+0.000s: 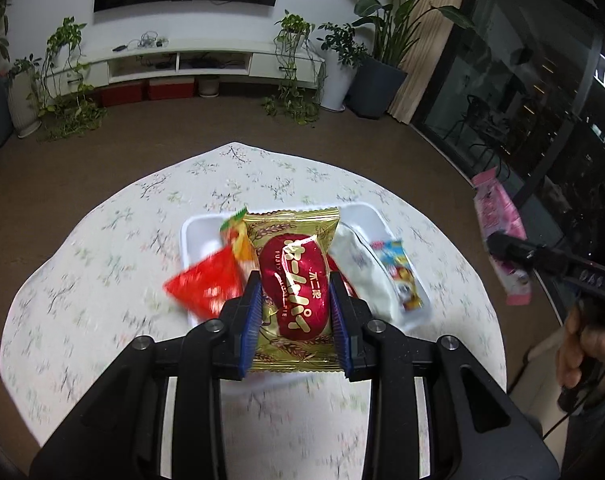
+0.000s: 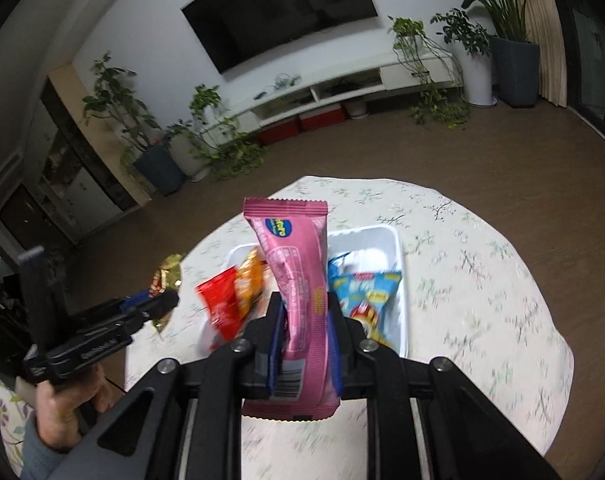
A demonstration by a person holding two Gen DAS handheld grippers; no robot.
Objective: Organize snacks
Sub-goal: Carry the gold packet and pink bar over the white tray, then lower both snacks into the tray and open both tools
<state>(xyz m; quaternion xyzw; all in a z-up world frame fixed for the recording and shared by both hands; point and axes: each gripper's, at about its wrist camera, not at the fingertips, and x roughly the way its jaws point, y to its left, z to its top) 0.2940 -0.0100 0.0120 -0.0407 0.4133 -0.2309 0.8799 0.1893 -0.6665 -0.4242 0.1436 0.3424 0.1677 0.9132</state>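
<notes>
I've got my left gripper (image 1: 295, 312) clamped on the gold foil pie packet (image 1: 293, 280) and my right gripper (image 2: 304, 336) pinching the long pink wafer wrapper (image 2: 298, 292), both above the white plastic tray (image 2: 398, 280) already holding several snacks, so these two remain to place.

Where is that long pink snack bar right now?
The pink snack bar is clamped between the right gripper's fingers, held up above the white tray of snacks on the floral tablecloth; the left wrist view shows it at far right.
</notes>
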